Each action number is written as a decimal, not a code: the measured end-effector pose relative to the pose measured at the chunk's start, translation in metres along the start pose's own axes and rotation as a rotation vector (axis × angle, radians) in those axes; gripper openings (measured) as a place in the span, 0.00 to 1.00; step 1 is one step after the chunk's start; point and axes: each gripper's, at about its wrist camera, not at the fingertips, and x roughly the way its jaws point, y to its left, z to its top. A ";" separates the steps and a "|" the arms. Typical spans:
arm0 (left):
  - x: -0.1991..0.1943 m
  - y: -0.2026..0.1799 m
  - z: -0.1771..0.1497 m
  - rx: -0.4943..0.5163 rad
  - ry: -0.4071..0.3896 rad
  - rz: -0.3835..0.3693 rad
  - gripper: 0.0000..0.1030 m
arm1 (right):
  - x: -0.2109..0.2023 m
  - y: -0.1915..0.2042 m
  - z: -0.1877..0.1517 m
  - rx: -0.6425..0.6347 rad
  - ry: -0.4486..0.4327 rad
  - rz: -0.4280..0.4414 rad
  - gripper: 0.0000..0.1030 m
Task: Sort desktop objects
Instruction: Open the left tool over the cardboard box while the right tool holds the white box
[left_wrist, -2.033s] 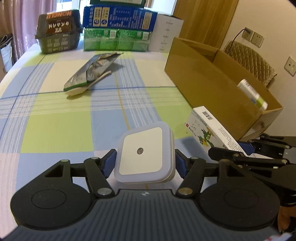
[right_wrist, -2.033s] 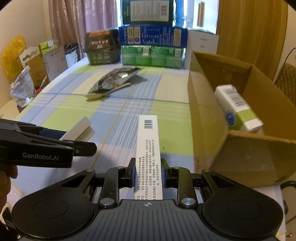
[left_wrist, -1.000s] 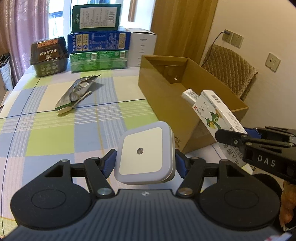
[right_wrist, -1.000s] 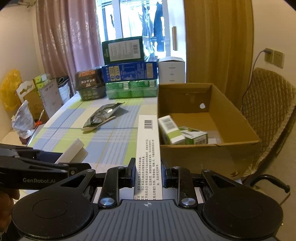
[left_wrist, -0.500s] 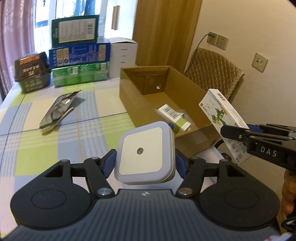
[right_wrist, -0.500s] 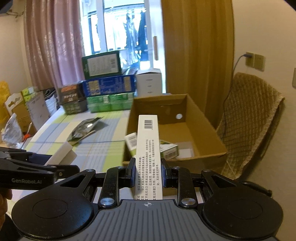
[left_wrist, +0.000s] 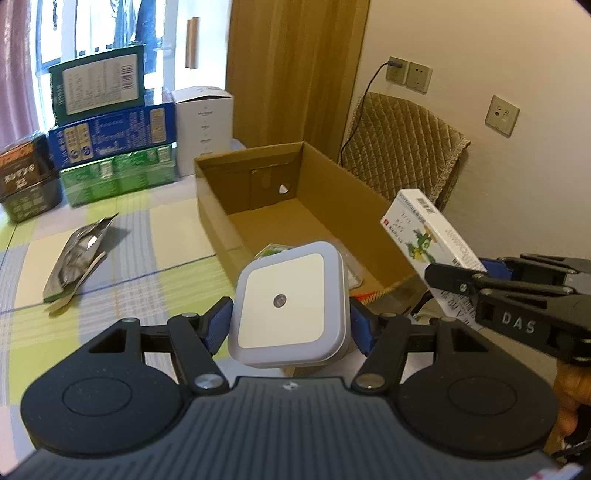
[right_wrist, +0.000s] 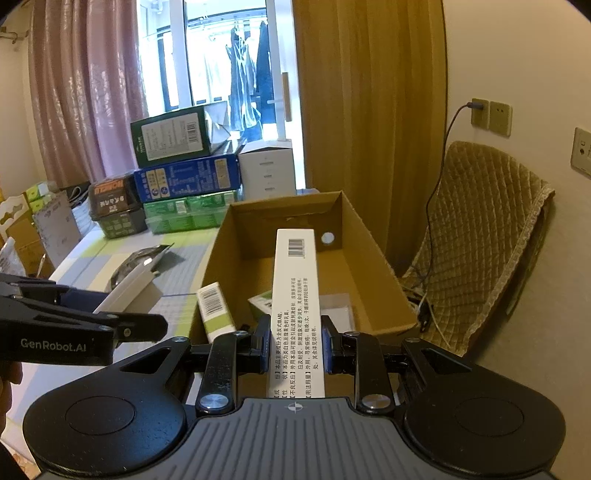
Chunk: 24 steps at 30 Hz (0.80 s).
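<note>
The long white carton (right_wrist: 295, 314) is being held clamped in the right gripper (right_wrist: 294, 349), long axis pointing forward over the open cardboard box (right_wrist: 365, 236) just below, while the square night light (left_wrist: 288, 304) is being gripped by the left gripper (left_wrist: 290, 326) beside it.

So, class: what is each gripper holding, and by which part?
The left gripper clamps the square white night light by its two side edges. The right gripper clamps the long white medicine box by its long sides, near its rear end.
</note>
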 end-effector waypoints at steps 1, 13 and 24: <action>0.003 -0.002 0.005 0.006 -0.002 -0.003 0.59 | 0.002 -0.002 0.002 -0.001 -0.001 -0.003 0.22; 0.041 -0.020 0.047 0.051 -0.006 -0.038 0.59 | 0.031 -0.025 0.028 -0.015 -0.001 -0.014 0.22; 0.065 -0.024 0.062 0.074 0.006 -0.051 0.59 | 0.055 -0.040 0.042 -0.012 0.013 -0.017 0.22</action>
